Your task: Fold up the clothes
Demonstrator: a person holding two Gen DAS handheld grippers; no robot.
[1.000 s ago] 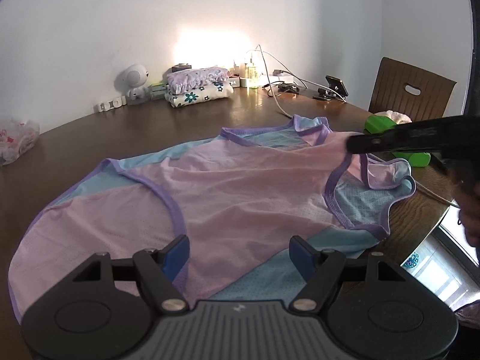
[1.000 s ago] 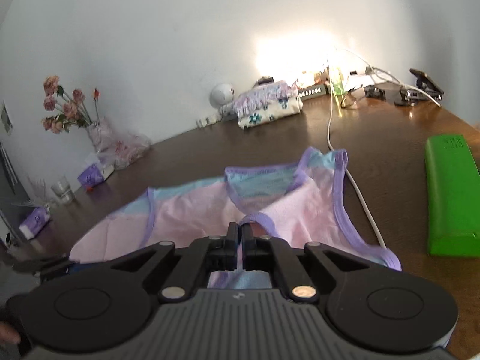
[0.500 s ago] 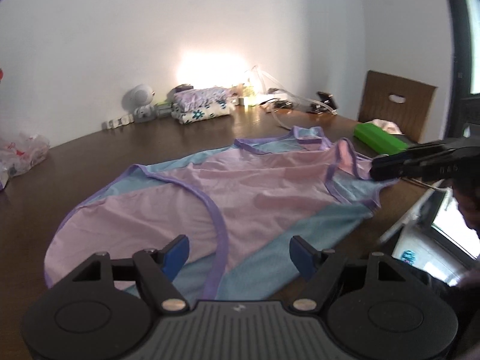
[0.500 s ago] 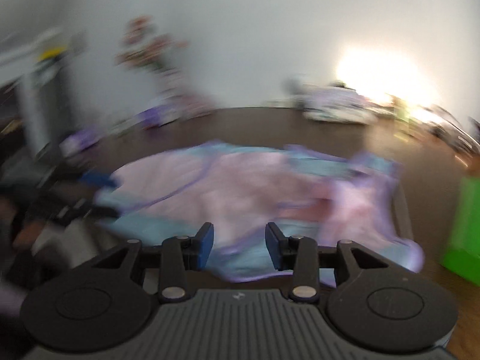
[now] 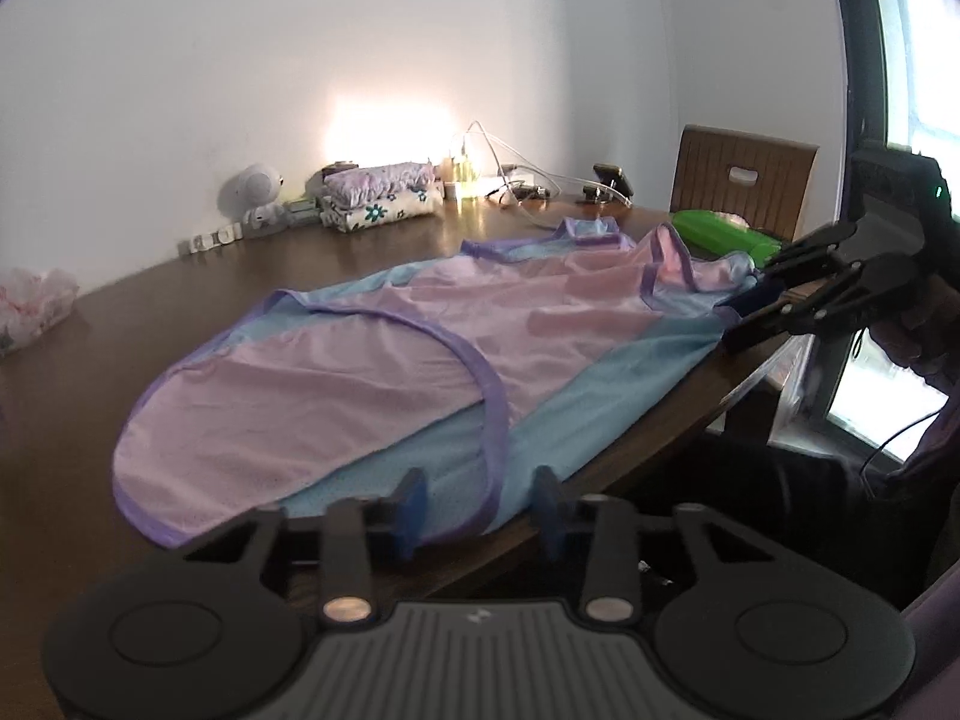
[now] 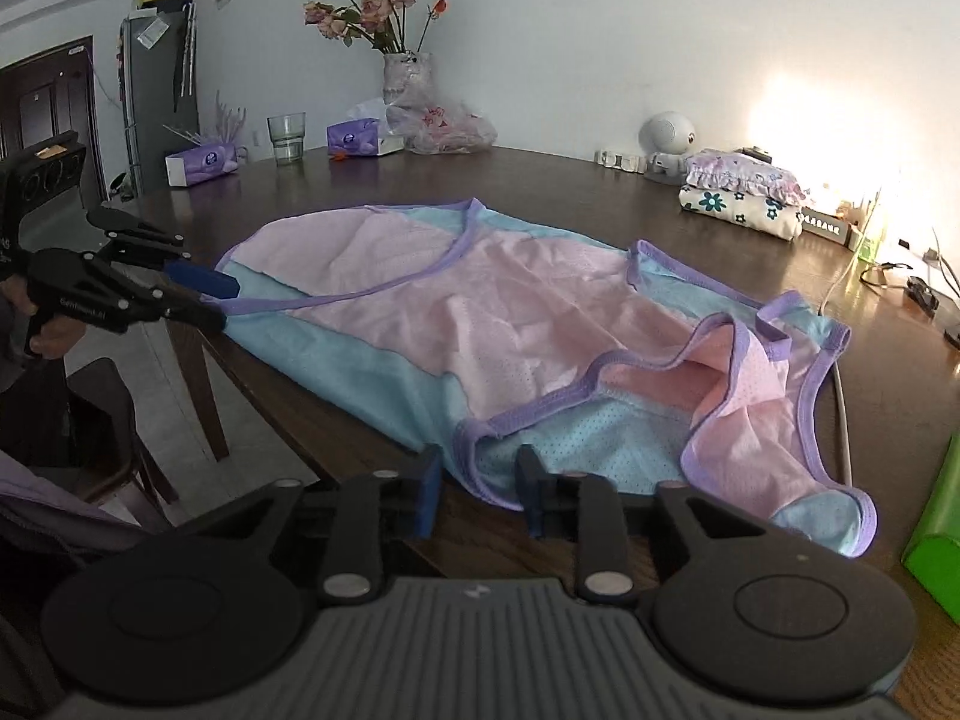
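A pink and light-blue sleeveless garment (image 5: pixel 420 348) with purple trim lies spread on the brown table (image 5: pixel 108 312). My left gripper (image 5: pixel 480 507) is at the garment's hem by the table's near edge. Its jaws are closing, with the purple-trimmed hem between the pads, which are still apart. In the right wrist view this gripper (image 6: pixel 201 300) straddles the garment's (image 6: pixel 480 312) far-left corner. My right gripper (image 6: pixel 480 495) is at the armhole end. Its jaws are also closing, with the trimmed edge lying between separated pads. From the left wrist view, it (image 5: pixel 750 315) sits at the garment's right end.
A stack of folded clothes (image 6: pixel 744 204) and a white round toy (image 6: pixel 666 135) stand by the wall. A green box (image 6: pixel 936 516) and a white cable (image 6: pixel 840 402) lie right of the garment. A vase of flowers (image 6: pixel 408 78), a glass (image 6: pixel 288 138) and tissue boxes stand far left. A chair (image 5: pixel 744 180) stands beyond the table.
My left gripper drew back to the table's near edge and its jaws narrowed around the hem. My right gripper let go of the trim, swung round, opened, then narrowed again at the armhole edge.
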